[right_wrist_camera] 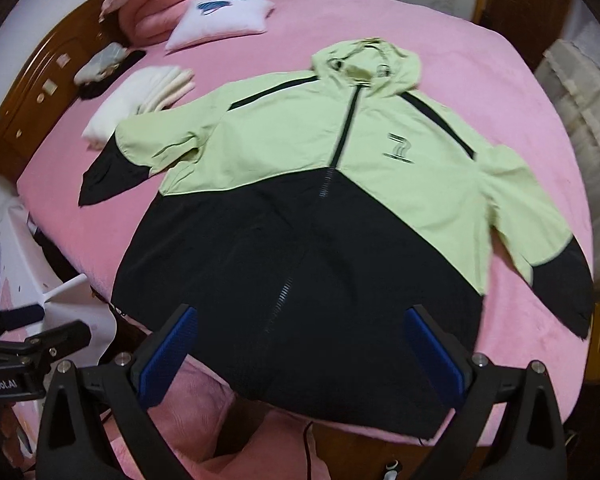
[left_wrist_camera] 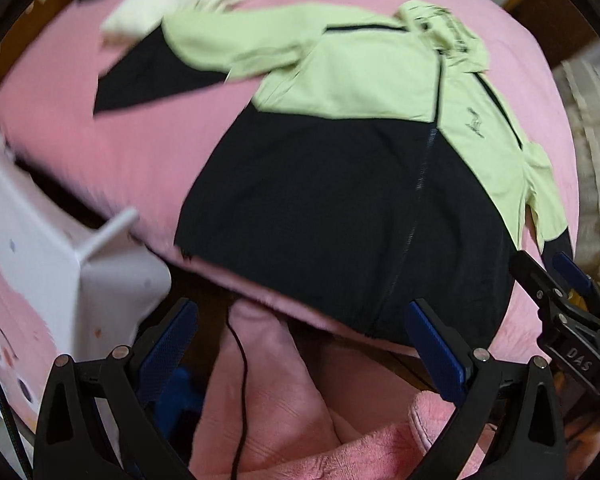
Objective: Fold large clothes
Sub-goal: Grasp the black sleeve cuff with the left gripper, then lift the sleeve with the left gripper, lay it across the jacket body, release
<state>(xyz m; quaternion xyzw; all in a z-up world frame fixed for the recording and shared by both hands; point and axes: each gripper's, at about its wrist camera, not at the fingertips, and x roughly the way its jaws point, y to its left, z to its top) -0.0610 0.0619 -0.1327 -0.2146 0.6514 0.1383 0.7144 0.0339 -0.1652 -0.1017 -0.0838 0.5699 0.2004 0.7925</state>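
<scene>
A large hooded jacket [right_wrist_camera: 300,184], light green on top and black below, lies spread flat and zipped on the pink bed [right_wrist_camera: 460,52], with both sleeves out to the sides. Its hem hangs near the bed's front edge. My right gripper [right_wrist_camera: 300,348] hovers open just above the black hem, nothing between its blue pads. In the left wrist view the same jacket [left_wrist_camera: 340,208] appears tilted, and my left gripper [left_wrist_camera: 300,344] stands open below the bed's edge, off the hem's left end. The right gripper [left_wrist_camera: 556,280] shows at that view's right edge, near the black cuff.
Folded white clothes [right_wrist_camera: 140,100] lie beside the left sleeve. A white printed cushion [right_wrist_camera: 220,20] and pink pillows [right_wrist_camera: 172,4] sit near the wooden headboard [right_wrist_camera: 32,92]. A white plastic piece of furniture [left_wrist_camera: 40,248] stands left of the bed. Pink fabric [left_wrist_camera: 284,408] and a black cable [left_wrist_camera: 242,380] hang below the front edge.
</scene>
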